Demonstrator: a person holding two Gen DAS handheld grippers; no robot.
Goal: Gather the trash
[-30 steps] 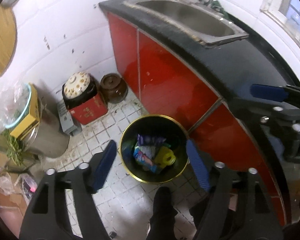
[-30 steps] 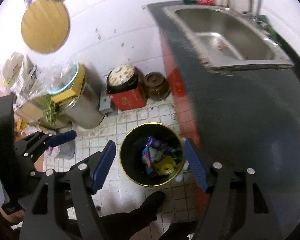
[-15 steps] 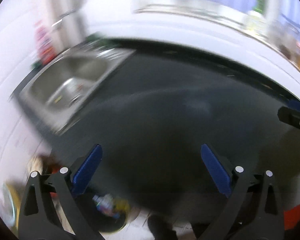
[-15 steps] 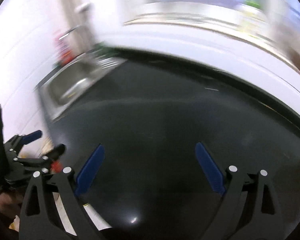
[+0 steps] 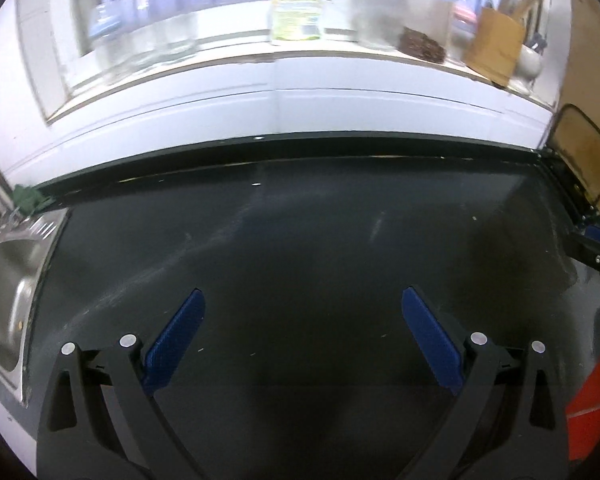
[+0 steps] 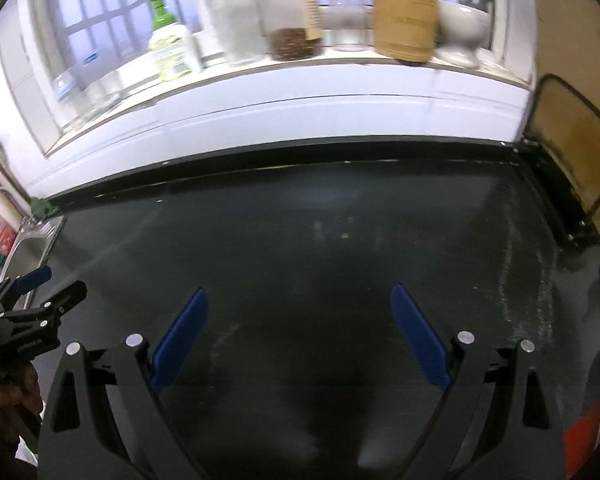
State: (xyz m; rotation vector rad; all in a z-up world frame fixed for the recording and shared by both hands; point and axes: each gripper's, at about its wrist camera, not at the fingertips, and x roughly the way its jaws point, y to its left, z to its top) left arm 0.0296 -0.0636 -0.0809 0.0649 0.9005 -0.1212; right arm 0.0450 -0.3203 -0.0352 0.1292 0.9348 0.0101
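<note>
— Hovering over the dark countertop (image 5: 300,248), both of them: the left gripper (image 5: 302,336) and the right gripper (image 6: 300,334), blue pads spread wide, nothing between them.

— And the trash?

— None that I can see from either view (only specks on the worktop). Left of the left tongs lies the steel sink (image 5: 8,280). Straight ahead, beyond both, the windowsill carries a green-capped bottle (image 6: 172,52), a jar of brown grains (image 6: 292,16) and a wooden utensil holder (image 6: 404,16).
</note>
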